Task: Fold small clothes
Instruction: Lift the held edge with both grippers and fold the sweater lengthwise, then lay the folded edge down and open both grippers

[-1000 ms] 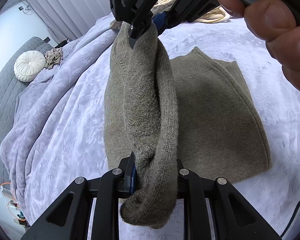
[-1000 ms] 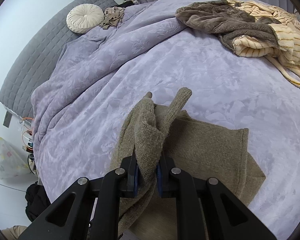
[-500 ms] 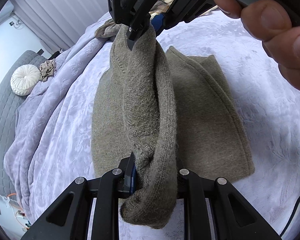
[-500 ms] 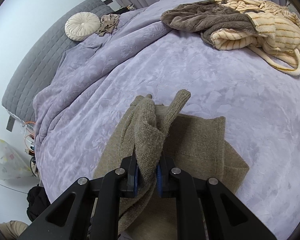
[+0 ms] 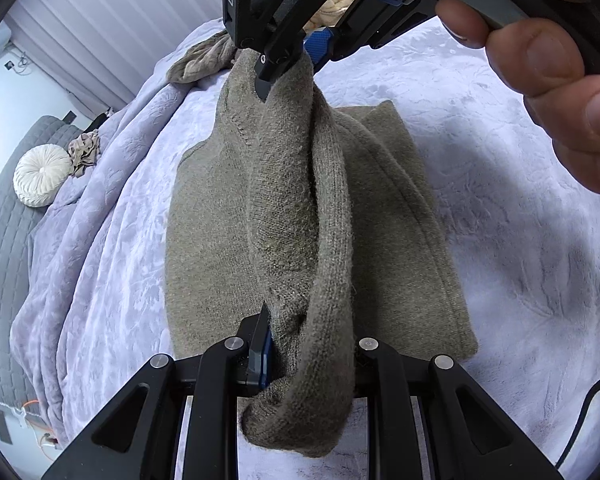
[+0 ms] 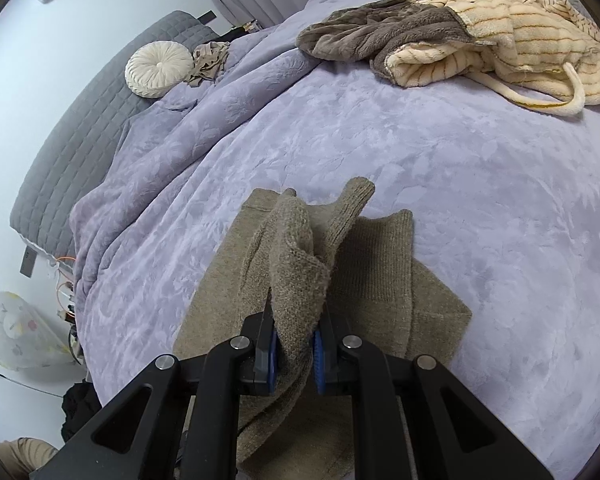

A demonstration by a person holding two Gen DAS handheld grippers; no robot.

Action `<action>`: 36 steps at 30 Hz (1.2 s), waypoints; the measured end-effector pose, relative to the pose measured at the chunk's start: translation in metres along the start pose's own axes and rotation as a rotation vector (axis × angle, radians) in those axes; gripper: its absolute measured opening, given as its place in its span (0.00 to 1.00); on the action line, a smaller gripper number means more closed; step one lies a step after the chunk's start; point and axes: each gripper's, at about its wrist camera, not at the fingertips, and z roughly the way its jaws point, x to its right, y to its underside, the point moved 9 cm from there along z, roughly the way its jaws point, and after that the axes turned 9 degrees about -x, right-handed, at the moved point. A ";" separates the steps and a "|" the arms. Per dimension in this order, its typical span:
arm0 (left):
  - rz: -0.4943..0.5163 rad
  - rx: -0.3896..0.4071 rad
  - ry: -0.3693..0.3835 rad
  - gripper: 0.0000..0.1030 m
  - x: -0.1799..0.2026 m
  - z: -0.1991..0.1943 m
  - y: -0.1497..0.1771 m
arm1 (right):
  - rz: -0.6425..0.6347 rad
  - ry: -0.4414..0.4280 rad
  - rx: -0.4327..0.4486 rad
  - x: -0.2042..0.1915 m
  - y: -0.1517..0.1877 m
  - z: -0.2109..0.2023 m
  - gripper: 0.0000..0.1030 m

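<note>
Mid-fold: both hand-held grippers, left [image 5: 308, 360] and right [image 6: 294, 354], pinch the knit garment [image 5: 400, 240]'s lifted edge; lower half lies flat ahead, top fold unplaced.

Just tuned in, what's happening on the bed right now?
A person is folding an olive-brown knit sweater on a lavender bedspread, with a handheld gripper in each hand. The left gripper and the right gripper are both clamped on a bunched strip of the knit, held up between them above the rest of the sweater, which lies flat. The fold is not yet laid down. A heap of brown and cream fleece clothes sits untouched at the far side.
</note>
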 end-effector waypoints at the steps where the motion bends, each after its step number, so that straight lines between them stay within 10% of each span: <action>1: 0.006 0.001 -0.002 0.22 0.002 0.000 0.000 | 0.004 -0.004 0.002 0.002 0.001 0.000 0.14; 36: 0.085 -0.016 -0.013 0.22 0.046 0.027 0.002 | 0.070 0.096 -0.046 0.070 0.039 0.031 0.14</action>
